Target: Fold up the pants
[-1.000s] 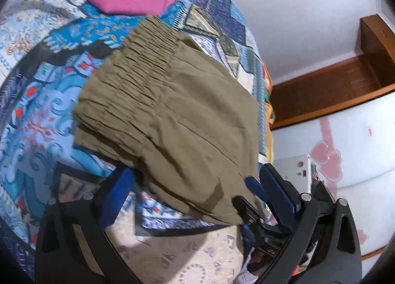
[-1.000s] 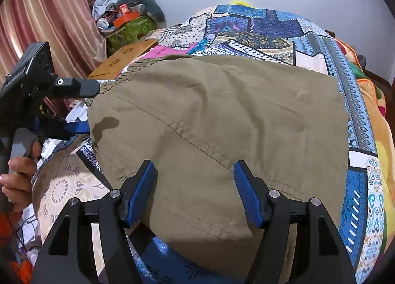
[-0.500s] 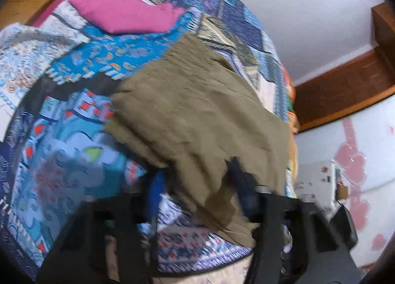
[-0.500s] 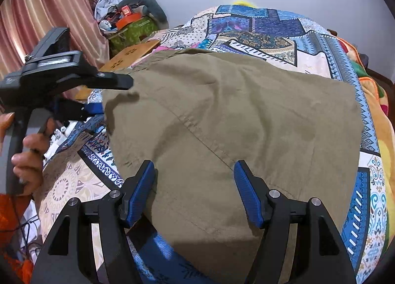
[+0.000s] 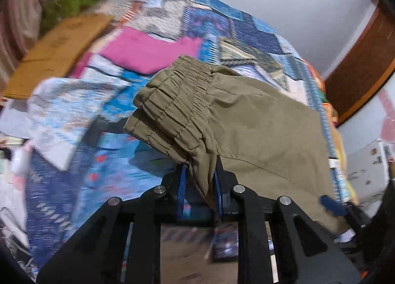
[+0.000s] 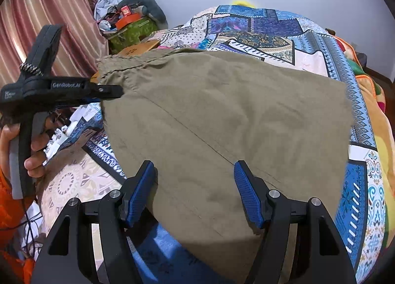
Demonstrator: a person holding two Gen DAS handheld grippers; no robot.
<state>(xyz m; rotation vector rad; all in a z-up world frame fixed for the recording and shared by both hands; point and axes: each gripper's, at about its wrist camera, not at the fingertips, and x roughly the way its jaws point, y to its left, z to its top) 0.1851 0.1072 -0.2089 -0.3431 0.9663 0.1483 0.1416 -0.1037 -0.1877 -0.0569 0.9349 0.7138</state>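
Olive-khaki pants (image 6: 222, 121) lie folded on a patchwork bedspread (image 6: 271, 32), with the elastic waistband (image 5: 177, 108) at the far left. My left gripper (image 5: 200, 172) has its jaws closing on the cloth just below the waistband; the fabric is bunched between the blue pads (image 5: 182, 185) and that corner hangs off the bed. From the right wrist view, the left gripper (image 6: 118, 91) sits at the pants' left edge, held by a hand (image 6: 34, 150). My right gripper (image 6: 195, 185) stands open, its fingers straddling the near part of the pants without pressing them.
A pink folded garment (image 5: 148, 51) lies behind the waistband, beside a cardboard box (image 5: 56, 49). Clutter with a green bag (image 6: 133, 29) sits by the striped curtain (image 6: 49, 12). The bed drops away at the near left, where a pale patterned cloth (image 6: 74, 180) hangs.
My left gripper swung around to the waistband side and its jaws went from wide open to pinching the cloth, lifting that corner. The right gripper stayed where it was.
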